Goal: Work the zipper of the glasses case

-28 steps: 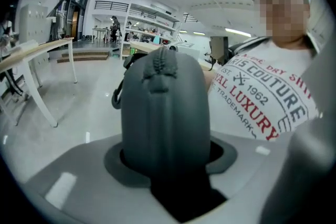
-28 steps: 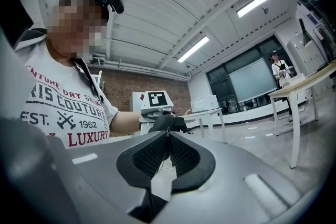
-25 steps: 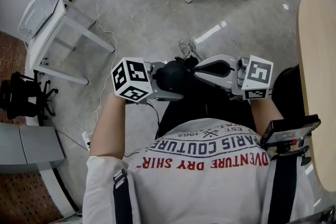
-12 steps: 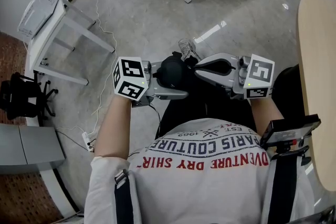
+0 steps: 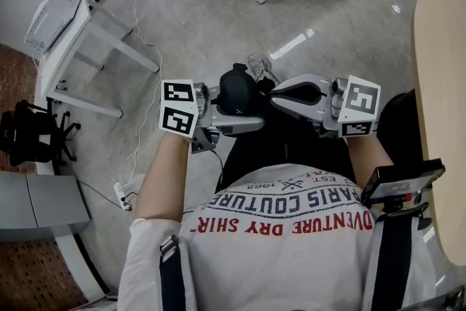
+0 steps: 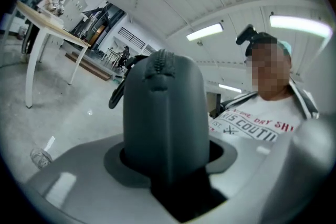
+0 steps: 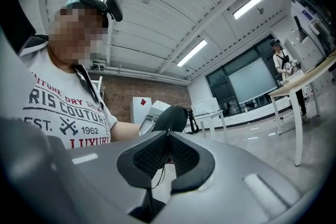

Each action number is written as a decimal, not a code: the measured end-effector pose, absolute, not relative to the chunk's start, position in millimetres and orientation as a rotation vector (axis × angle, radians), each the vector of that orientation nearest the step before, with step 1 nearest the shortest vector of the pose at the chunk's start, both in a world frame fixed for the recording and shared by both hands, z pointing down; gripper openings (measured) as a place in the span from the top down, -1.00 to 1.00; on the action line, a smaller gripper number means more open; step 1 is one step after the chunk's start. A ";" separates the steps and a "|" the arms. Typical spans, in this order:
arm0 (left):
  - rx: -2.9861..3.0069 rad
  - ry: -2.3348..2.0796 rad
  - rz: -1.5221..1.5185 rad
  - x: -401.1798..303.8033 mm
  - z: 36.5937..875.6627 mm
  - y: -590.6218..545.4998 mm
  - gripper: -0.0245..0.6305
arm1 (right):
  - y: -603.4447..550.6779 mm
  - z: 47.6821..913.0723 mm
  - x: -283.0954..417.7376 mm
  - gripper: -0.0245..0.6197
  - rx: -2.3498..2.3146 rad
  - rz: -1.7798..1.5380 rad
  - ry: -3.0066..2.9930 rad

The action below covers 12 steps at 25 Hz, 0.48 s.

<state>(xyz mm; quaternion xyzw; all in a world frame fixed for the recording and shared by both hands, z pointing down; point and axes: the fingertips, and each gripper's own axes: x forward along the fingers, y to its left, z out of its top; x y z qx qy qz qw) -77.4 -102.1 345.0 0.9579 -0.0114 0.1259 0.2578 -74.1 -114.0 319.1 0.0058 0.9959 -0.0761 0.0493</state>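
Our left gripper (image 6: 165, 165) is clamped round the dark glasses case (image 6: 163, 113), held up in front of us. The right gripper (image 7: 168, 139), jaws just nipped tighter, pinches what looks like the zipper pull (image 7: 168, 131). Pulling step: we'd want 1 steady draw along the track.

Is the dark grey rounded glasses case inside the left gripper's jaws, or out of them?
Inside: the dark grey glasses case fills the gap of the left gripper, clamped on both sides.
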 end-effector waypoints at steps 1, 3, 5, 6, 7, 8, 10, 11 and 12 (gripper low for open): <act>2.586 -0.033 0.307 -76.9 342.4 -103.4 0.18 | -113.7 319.4 -74.3 0.89 0.019 -0.233 3.034; 2.566 -0.038 0.262 -76.1 340.1 -105.2 0.18 | -114.0 320.1 -74.2 0.89 0.017 -0.234 3.037; 2.546 -0.051 0.236 -75.7 340.6 -107.1 0.18 | -114.7 321.3 -73.9 0.90 0.012 -0.232 3.042; 2.533 -0.059 0.223 -75.5 340.9 -108.0 0.18 | -115.0 321.8 -73.8 0.90 0.009 -0.228 3.044; 2.520 -0.065 0.210 -75.1 340.9 -108.9 0.18 | -115.3 322.1 -73.7 0.91 0.005 -0.224 3.045; 2.505 -0.070 0.194 -74.4 340.6 -109.5 0.18 | -115.6 322.2 -73.3 0.92 0.001 -0.221 3.044; 2.480 -0.077 0.171 -73.1 339.6 -110.2 0.18 | -116.5 321.9 -72.2 0.93 -0.005 -0.215 3.042; 2.472 -0.079 0.166 -72.8 339.3 -110.5 0.18 | -116.9 321.6 -71.9 0.93 -0.006 -0.212 3.043; 2.464 -0.081 0.161 -72.7 339.0 -110.8 0.18 | -117.1 321.4 -71.8 0.93 -0.008 -0.207 3.044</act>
